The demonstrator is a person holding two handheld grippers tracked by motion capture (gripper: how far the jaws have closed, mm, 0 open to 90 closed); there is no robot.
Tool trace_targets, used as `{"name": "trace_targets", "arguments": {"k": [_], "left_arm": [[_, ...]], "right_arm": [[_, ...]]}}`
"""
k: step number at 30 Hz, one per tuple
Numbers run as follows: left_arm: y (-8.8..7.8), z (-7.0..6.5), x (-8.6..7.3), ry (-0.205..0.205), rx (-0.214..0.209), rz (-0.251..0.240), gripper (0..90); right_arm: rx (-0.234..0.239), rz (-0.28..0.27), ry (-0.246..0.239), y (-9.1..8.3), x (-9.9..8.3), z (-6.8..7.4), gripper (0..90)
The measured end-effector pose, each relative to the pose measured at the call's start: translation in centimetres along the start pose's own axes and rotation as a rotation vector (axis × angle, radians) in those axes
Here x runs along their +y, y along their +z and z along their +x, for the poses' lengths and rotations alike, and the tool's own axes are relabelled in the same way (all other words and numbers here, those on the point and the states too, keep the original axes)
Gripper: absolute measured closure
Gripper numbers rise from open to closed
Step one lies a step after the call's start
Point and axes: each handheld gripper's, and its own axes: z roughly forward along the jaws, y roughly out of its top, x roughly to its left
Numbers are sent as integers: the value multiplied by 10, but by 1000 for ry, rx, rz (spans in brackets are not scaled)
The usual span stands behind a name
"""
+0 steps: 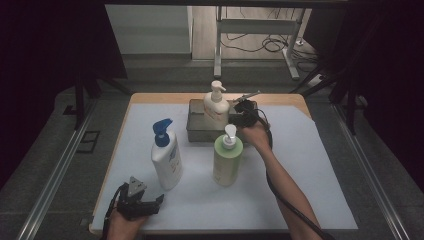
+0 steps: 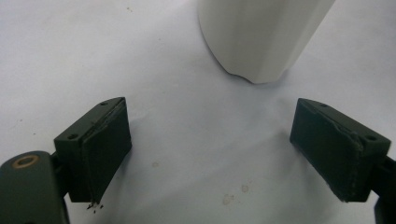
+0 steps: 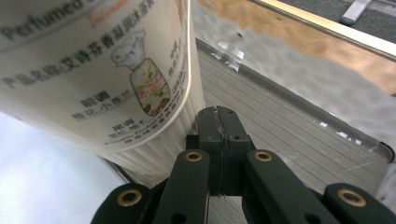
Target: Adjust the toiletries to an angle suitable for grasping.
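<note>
Right claw [image 1: 243, 111] clenched, jaws pressed together, nothing between; sat at metal tray [image 1: 196, 131], just right of cream pump bottle [image 1: 216, 106] standing inside tray. Green pump bottle [image 1: 227, 161] stood just in front of tray, beside right forearm. White bottle with blue pump [image 1: 166, 159] left of tray. Left claw [image 1: 145, 206] released, jaws wide, empty, on desk [image 1: 310, 165] well in front of tray.

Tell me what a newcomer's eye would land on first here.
Three pump bottles stand out: a blue-capped white bottle at front left, a green bottle mid-table, and a cream bottle in the metal tray at the back. The right gripper, jaws shut, sits beside the cream bottle; the left gripper waits open at the near edge.
</note>
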Motion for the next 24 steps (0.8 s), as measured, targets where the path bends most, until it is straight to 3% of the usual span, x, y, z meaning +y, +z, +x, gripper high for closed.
{"name": "trace_targets", "arguments": {"k": [24], "left_arm": [[0, 0, 0, 0, 0, 1, 121]], "right_arm": [[47, 20, -14, 17, 6, 13, 888]]}}
